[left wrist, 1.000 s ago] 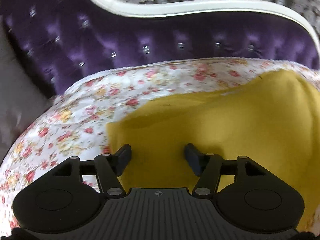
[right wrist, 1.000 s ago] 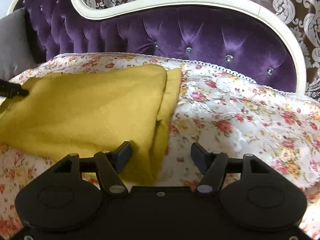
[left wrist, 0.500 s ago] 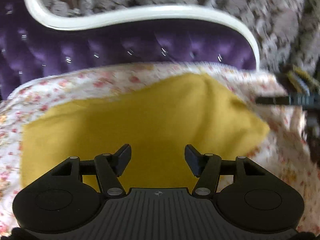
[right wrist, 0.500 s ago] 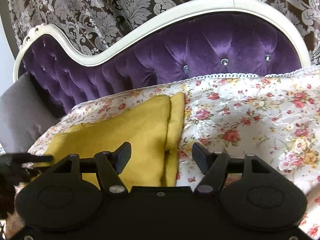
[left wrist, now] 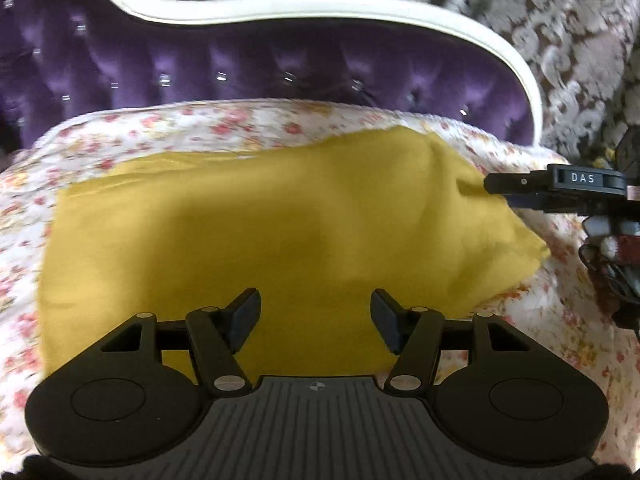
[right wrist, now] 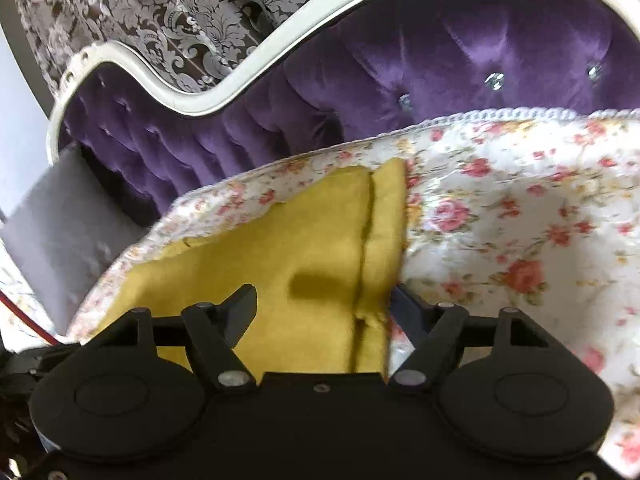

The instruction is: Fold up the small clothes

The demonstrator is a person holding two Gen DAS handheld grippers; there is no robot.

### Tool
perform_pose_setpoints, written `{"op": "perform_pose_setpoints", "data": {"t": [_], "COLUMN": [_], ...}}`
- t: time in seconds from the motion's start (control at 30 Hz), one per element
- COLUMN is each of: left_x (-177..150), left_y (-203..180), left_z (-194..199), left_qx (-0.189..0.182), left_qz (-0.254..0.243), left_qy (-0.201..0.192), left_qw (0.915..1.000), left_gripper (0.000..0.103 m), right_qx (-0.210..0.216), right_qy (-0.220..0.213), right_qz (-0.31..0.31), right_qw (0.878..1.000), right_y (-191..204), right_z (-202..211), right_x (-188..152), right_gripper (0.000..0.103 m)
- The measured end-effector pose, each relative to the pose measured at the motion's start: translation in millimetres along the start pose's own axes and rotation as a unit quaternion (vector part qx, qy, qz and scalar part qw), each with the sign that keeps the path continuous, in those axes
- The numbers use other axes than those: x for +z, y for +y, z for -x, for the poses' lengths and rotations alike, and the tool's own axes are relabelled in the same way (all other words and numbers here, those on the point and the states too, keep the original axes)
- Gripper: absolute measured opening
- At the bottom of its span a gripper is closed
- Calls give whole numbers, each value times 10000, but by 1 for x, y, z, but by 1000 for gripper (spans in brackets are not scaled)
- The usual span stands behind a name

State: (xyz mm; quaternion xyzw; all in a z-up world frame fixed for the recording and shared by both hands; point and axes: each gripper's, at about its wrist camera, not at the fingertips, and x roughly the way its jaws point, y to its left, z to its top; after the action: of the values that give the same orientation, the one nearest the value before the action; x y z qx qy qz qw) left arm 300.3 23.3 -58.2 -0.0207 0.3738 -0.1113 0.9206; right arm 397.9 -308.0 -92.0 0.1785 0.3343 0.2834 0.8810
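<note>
Left gripper (left wrist: 316, 316) pitched down over the near part of the yellow garment (left wrist: 280, 220), jaws parted and empty, right gripper (right wrist: 326, 308) at the garment's right folded edge, jaws opening astride that edge, pads not pressing it

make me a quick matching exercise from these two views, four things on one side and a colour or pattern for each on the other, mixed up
Things:
1. cloth
2. bedspread
3. headboard padding
4. headboard frame

Colours or patterns:
A. purple, tufted with shiny buttons
B. plain mustard yellow
C. white, curved
D. white with red and yellow flowers

Pairs: 1-B, 2-D, 3-A, 4-C
</note>
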Motion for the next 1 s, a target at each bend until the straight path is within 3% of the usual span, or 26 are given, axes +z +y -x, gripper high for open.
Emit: {"op": "perform_pose_setpoints", "data": {"t": [0.3, 0.37, 0.4, 0.43, 0.57, 0.73, 1.0], "left_x": [-9, -11, -11, -11, -8, -11, -14], "left_y": [42, 52, 57, 61, 76, 77, 104], "left_z": [32, 37, 39, 39, 33, 9, 37], "left_qx": [396, 497, 552, 592, 650, 605, 153], "left_qz": [419, 525, 578, 626, 770, 438, 1013], "left_qy": [-67, -107, -131, -142, -171, 169, -166], "left_qw": [9983, 9973, 9967, 9962, 9948, 9971, 9946], "left_gripper": [60, 60, 60, 60, 60, 60, 60], "right_qx": [502, 413, 247, 38, -288, -550, -232], "right_qy": [-27, 3, 97, 187, 189, 123, 247], "right_qz": [-711, -754, -696, -570, -254, 169, 940], "right_qw": [9962, 9963, 9972, 9982, 9991, 9983, 9950], "right_y": [-17, -18, -16, -12, 4, 39, 132], "right_z": [-22, -24, -26, -28, -24, -17, -31], "right_x": [10, 10, 11, 11, 13, 27, 51], "right_gripper": [75, 55, 32, 26, 23, 21, 20]}}
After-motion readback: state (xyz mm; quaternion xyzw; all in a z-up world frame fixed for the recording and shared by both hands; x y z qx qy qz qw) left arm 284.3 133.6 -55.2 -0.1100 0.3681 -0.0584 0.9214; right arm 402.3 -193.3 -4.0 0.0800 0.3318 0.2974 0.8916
